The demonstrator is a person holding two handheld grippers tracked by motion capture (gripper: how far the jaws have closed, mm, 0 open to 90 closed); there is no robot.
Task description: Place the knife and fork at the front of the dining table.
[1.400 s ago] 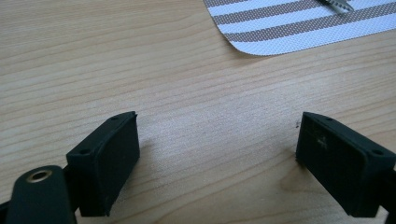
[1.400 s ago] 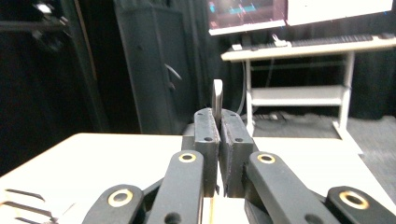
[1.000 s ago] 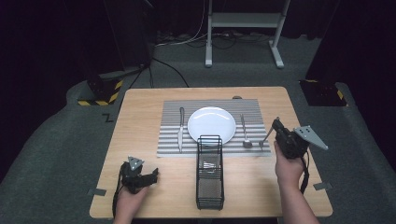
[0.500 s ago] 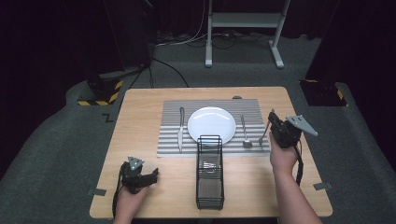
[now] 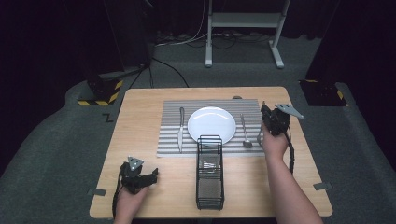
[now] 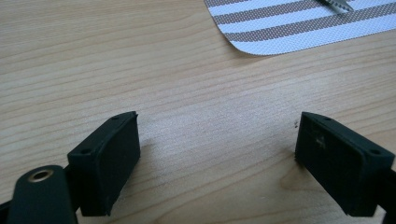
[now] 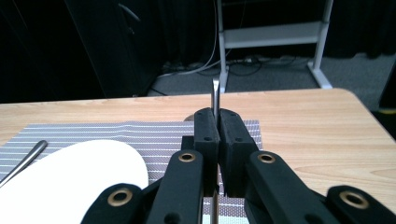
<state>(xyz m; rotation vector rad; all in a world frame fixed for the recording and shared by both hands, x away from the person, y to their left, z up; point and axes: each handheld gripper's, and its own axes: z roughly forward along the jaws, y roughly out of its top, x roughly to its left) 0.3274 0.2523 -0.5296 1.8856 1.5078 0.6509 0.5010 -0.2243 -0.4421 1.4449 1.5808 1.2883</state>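
1. The right gripper (image 5: 266, 114) is hovering over the right edge of the striped placemat (image 5: 170, 142), just right of the spoon (image 5: 245, 135), with its fingers (image 7: 206, 133) clenched on a thin metal utensil (image 7: 215, 95) (which kind, I cannot tell).
2. The utensil is sticking up between the pads in the right gripper view, its handle end pointing toward the far edge of the tabletop (image 5: 140, 121).
3. The left gripper (image 5: 152, 176) is resting on the near left of the tabletop, its fingers (image 6: 109, 161) released and standing wide apart over bare wood.
4. A white plate (image 5: 211, 125) is sitting at the middle of the placemat, with a knife (image 5: 180, 128) lying to its left.
5. A black wire basket (image 5: 209, 172) is standing near the plate's near edge, with cutlery inside it.
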